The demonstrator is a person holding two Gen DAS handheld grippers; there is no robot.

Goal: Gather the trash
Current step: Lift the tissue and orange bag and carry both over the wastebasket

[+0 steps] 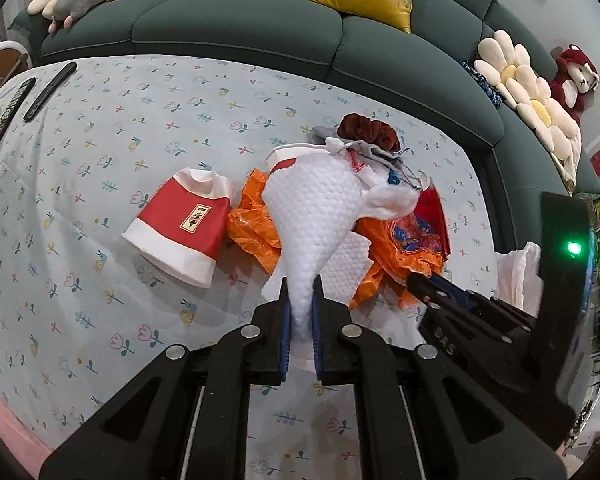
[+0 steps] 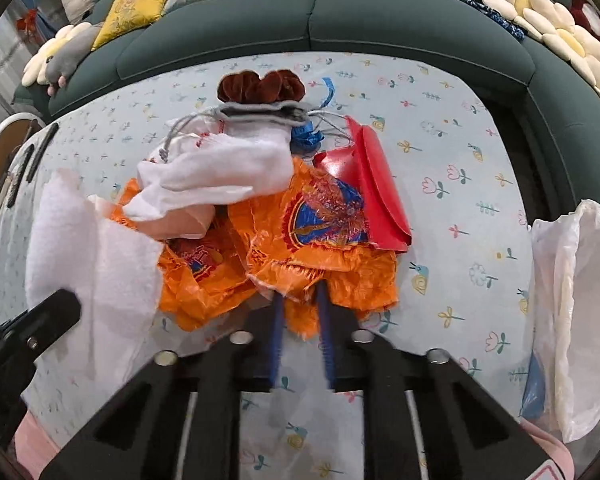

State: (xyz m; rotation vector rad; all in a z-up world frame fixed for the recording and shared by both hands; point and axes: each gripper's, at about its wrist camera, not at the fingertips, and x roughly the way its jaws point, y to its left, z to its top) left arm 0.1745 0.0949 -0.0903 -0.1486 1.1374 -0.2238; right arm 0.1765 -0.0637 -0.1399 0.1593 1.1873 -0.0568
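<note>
My left gripper is shut on a white dimpled paper towel and holds it up over the trash pile; the towel also shows in the right wrist view. My right gripper sits at the near edge of a crumpled orange plastic bag, its fingertips tucked under the plastic, so its grip is unclear. The right gripper shows in the left wrist view at the bag's edge. A red-and-white paper cup lies on its side left of the pile.
A red paper piece, white cloth, grey pouch and dark red scrunchie lie in the pile. A white plastic bag sits at right. Remotes lie far left. A green sofa rings the floral-covered table.
</note>
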